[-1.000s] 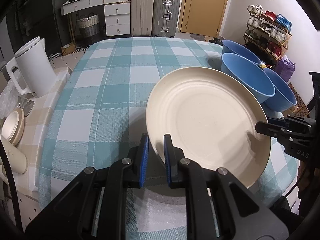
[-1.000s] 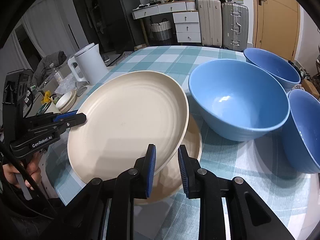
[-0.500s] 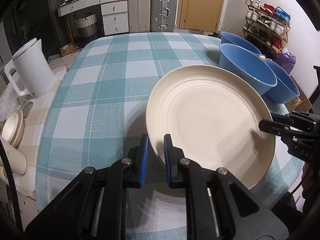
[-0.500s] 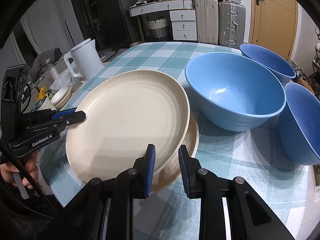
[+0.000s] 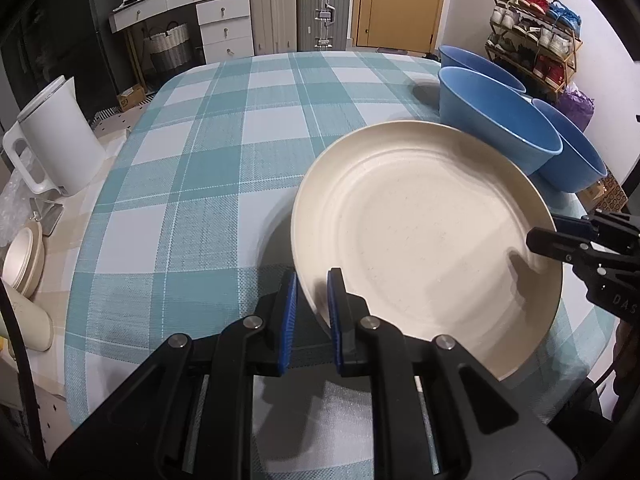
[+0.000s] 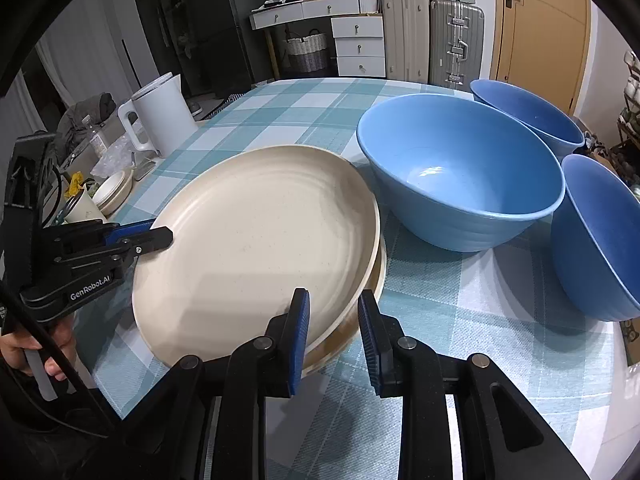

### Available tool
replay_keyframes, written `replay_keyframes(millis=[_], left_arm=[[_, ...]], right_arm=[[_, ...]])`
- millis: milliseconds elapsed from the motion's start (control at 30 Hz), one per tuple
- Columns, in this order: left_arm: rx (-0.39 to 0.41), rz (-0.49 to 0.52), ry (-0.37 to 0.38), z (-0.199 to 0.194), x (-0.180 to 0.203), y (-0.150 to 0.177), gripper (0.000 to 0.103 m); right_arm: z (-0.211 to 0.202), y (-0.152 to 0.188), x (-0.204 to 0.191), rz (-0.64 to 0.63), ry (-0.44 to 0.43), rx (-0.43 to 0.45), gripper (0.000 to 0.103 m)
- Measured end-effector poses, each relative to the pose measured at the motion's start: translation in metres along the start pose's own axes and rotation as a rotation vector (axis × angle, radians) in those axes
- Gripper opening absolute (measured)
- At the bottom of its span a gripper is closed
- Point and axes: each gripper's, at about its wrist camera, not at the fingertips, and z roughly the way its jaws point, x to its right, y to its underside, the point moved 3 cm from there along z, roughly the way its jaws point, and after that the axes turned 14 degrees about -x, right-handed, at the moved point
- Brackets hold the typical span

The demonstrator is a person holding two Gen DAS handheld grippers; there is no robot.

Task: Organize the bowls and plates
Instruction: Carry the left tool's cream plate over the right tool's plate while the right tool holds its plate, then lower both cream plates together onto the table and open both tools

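A large cream plate (image 5: 424,240) (image 6: 256,248) lies almost flat on a second cream plate (image 6: 378,276) on the checked table. My left gripper (image 5: 311,300) is shut on the top plate's near rim. My right gripper (image 6: 333,328) stands astride the opposite rim, its jaws spread a little and open; it also shows in the left wrist view (image 5: 560,240). Three blue bowls (image 6: 460,168) (image 6: 528,114) (image 6: 600,236) stand beside the plates.
A white kettle (image 5: 52,140) (image 6: 160,114) stands on a side counter left of the table with small cream dishes (image 5: 22,256) and clutter. The teal checked tablecloth (image 5: 224,152) stretches away to the far edge. Suitcases, drawers and a shoe rack stand beyond.
The top plate has come down from a tilt onto the lower plate. My right gripper's jaws have widened slightly at its rim. The left gripper keeps its hold.
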Motion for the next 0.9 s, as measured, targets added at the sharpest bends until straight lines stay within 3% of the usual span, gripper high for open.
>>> replay_keyframes(millis=[900], left_arm=[[-0.01,0.048,-0.044,0.0109,0.0073,-0.0001,0.018]], right_arm=[[0.0055,0.0062,-0.0032,-0.025,0.057,-0.01,0.031]])
